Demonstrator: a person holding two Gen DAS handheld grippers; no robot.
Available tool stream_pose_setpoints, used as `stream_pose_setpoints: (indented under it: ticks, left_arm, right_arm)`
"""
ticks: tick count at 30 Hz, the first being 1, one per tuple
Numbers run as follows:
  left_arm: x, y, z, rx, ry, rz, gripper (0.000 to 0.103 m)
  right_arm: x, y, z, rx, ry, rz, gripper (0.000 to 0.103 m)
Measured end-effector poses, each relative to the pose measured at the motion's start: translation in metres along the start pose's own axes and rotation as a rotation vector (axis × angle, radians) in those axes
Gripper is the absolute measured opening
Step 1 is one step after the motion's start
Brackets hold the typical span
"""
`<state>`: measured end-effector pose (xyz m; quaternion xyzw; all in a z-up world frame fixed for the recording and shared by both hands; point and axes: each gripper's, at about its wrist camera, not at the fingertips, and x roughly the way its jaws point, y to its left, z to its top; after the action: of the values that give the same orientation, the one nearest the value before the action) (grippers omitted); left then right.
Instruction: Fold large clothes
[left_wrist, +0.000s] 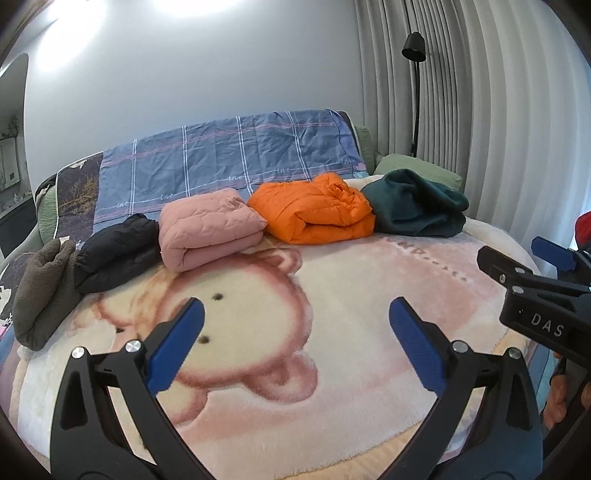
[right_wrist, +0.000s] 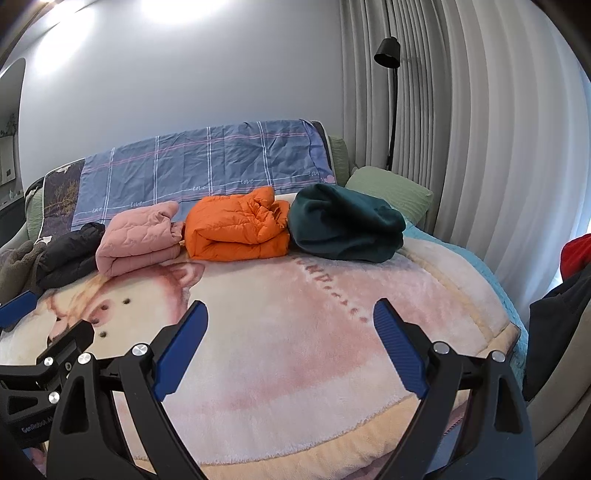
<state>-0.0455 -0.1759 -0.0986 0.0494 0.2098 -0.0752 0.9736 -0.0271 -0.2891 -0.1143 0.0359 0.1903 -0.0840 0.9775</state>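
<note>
Along the bed's far edge: folded pink quilted jacket (left_wrist: 210, 229), orange puffer jacket (left_wrist: 314, 210), dark green fleece (left_wrist: 417, 203). Left gripper (left_wrist: 295, 339) and right gripper (right_wrist: 290, 339) wide, empty. Risk: loose fleece roll unfurls if snagged.

We have two fisheye views, each looking forward along its own gripper's fingers, low over the pink blanket (left_wrist: 332, 295) and facing the far wall. In the left wrist view, the left gripper (left_wrist: 295, 343) fills the bottom of the frame, and the right gripper (left_wrist: 524, 280) enters at the right edge. In the right wrist view, the right gripper (right_wrist: 290, 343) fills the bottom, and the left gripper (right_wrist: 44, 332) shows at the lower left. So we sit side by side, near the blanket's near edge. Both views share the row of folded clothes (left_wrist: 310, 214) across mid-frame, the blue checked sheet (left_wrist: 229, 162) behind it, the black lamp (left_wrist: 413, 48) and the curtain (left_wrist: 498, 110) at upper right.
</note>
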Motion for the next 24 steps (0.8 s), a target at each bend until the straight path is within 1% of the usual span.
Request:
stream_pose_setpoints:
  ticks: [4,9,15,24]
  left_arm:
    - [-0.0030,-0.0014,0.0012,0.011,0.002,-0.016,0.101]
    - [-0.0043,-0.0004,0.0019,-0.003,0.011,-0.056,0.101]
    - [-0.0016,0.0012,0.0000,-0.006,0.022,-0.046,0.101]
    - [-0.0028,0.0046,-0.0019,-0.006,0.019,-0.028,0.101]
  right_arm:
    - [-0.0012,-0.0012,0.0008,0.002,-0.002,-0.002,0.091]
    - [-0.0029,-0.0045,0.0008,0.003,-0.006,-0.013,0.091]
    - [-0.0007,-0.0079,-0.0006,0.008,0.009,-0.024,0.091]
    - [-0.0015,-0.0058,-0.0013,-0.003,0.013,-0.013,0.091]
